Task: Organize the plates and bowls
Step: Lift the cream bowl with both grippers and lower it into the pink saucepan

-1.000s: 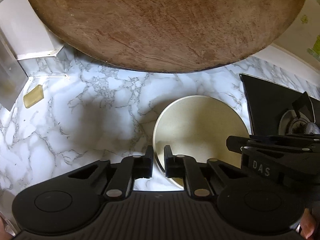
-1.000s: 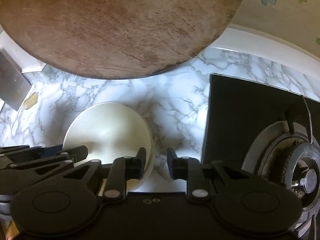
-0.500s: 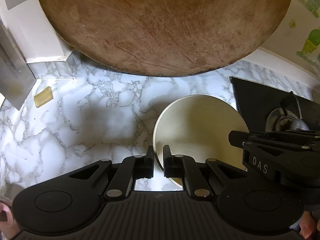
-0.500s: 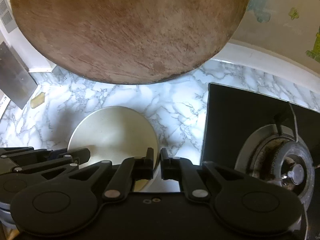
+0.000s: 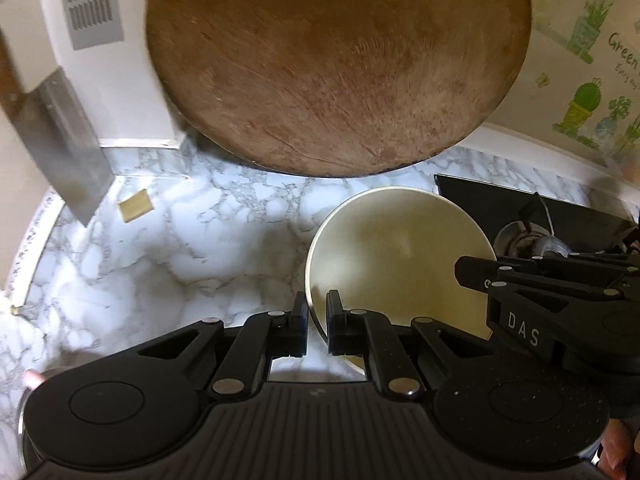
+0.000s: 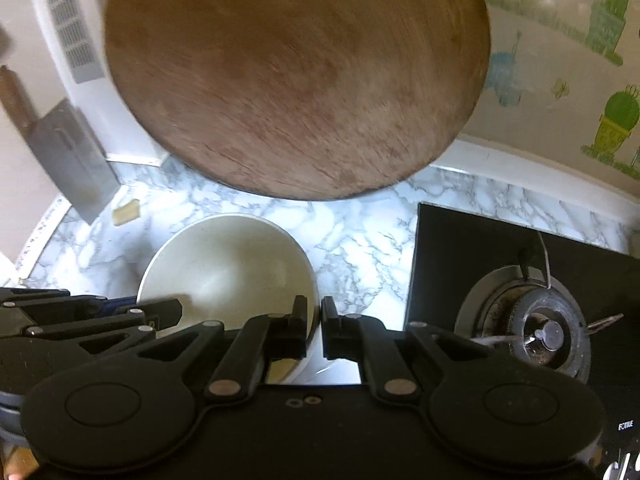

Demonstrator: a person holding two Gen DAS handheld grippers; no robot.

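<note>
Two grippers share one cream bowl (image 5: pixel 400 256), each pinching an opposite side of its rim, and that shared hold is what the next move depends on.

Starting on the left: the left gripper (image 5: pixel 317 322) has its jaws closed down to a narrow slit, with the bowl's left rim wall caught between the pads. From this gripper the bowl spreads ahead and to the right, its hollow facing up. Further left of the fingers lies bare marble counter (image 5: pixel 168 264), with a small tan square (image 5: pixel 136 206) and a hanging cleaver (image 5: pixel 68 152) beyond it.

In the middle, a big round wooden board (image 5: pixel 340 64) leans against the wall, ahead of and above both grippers, well apart from the bowl.

On the right: the right gripper (image 6: pixel 314 326) is likewise nearly closed, clamped on the bowl's right rim, so from here the bowl sits ahead and to the left. To this gripper's right are the black hob (image 6: pixel 480 248) and its burner (image 6: pixel 536 332), close beside the bowl's path.

Being round, the bowl has no long axis; the line that matters runs rim to rim between the two grips. Neither hand is nearer. My judgement is that both must travel together and level, or the bowl will tip or twist out of one pinch.
</note>
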